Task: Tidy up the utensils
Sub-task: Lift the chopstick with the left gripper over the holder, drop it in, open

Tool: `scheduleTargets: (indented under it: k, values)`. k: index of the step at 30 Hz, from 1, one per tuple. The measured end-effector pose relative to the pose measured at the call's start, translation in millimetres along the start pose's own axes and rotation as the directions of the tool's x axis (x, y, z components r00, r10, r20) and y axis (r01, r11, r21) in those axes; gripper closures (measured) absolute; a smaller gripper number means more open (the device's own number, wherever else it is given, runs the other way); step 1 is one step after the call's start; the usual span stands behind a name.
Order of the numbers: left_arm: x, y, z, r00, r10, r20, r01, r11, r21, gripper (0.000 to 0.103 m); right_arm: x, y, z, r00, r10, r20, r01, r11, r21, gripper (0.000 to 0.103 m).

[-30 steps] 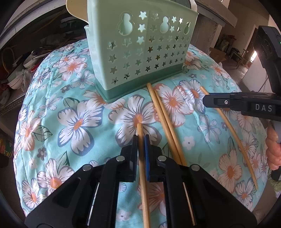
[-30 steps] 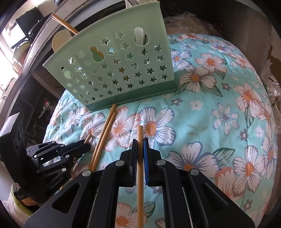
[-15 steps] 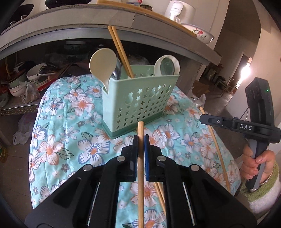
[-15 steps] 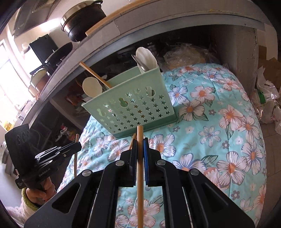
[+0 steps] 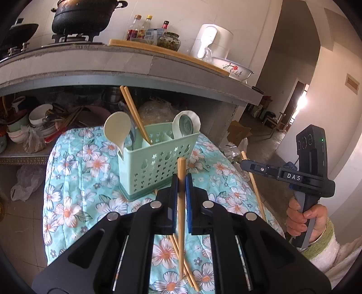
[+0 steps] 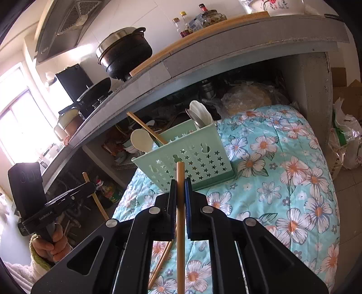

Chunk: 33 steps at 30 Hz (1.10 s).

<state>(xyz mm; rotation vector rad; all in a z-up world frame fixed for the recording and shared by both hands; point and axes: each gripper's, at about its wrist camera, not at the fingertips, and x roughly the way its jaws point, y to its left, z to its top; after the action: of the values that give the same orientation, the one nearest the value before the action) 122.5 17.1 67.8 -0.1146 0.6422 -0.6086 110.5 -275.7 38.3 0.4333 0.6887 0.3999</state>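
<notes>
A mint green utensil caddy (image 5: 158,158) (image 6: 187,160) with star holes stands on a floral quilt. It holds two chopsticks (image 5: 133,113), a cream spoon (image 5: 117,131) and another spoon (image 5: 186,123). My left gripper (image 5: 181,181) is shut on a wooden chopstick (image 5: 181,214), lifted above the quilt in front of the caddy. My right gripper (image 6: 180,183) is shut on another chopstick (image 6: 180,226), also raised. Two more chopsticks (image 5: 181,255) lie on the quilt below. The right gripper (image 5: 244,164) also shows in the left wrist view with its chopstick (image 5: 253,185).
A concrete counter (image 5: 135,65) overhangs behind the caddy, with a black pot (image 5: 81,18), bottles and a bowl on top. Dishes sit on a low shelf (image 5: 27,126) at the left. The quilt (image 6: 294,169) drops off on all sides.
Both grippers have risen and pulled back from the quilt, each carrying its chopstick. The caddy now looks farther and lower in both views.
</notes>
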Motion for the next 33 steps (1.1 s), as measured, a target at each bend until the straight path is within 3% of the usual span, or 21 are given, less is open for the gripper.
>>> scheduleTargets:
  k: [13,23,26,33]
  values:
    - [-38.5,-31.6,71.5,0.982,-0.026,0.185,0.012,0.997,0.074,0.098,-39.7,-4.2,14.5,0.991,0.062,0.116,-0.063,0.998,0.001,0.096]
    - [-45.4,-47.7,134.8,0.932,0.023,0.362,-0.068,0.991,0.112,0.098,-41.5,-12.6,12.5,0.988,0.098,0.116,-0.101,0.995,0.014,0.096]
    - [-30.9,-43.0,145.4,0.927,0.061,0.370,-0.104,0.990,0.096,0.098,-38.0,-15.3,13.3,0.989,0.106,0.107,-0.108,0.994,0.015,0.096]
    - [21.3,-14.8,146.5,0.934,0.141,0.329,-0.160,0.987,0.031,0.098,-30.5,-24.6,14.9,0.989,0.113,0.093,-0.116,0.993,0.024,0.096]
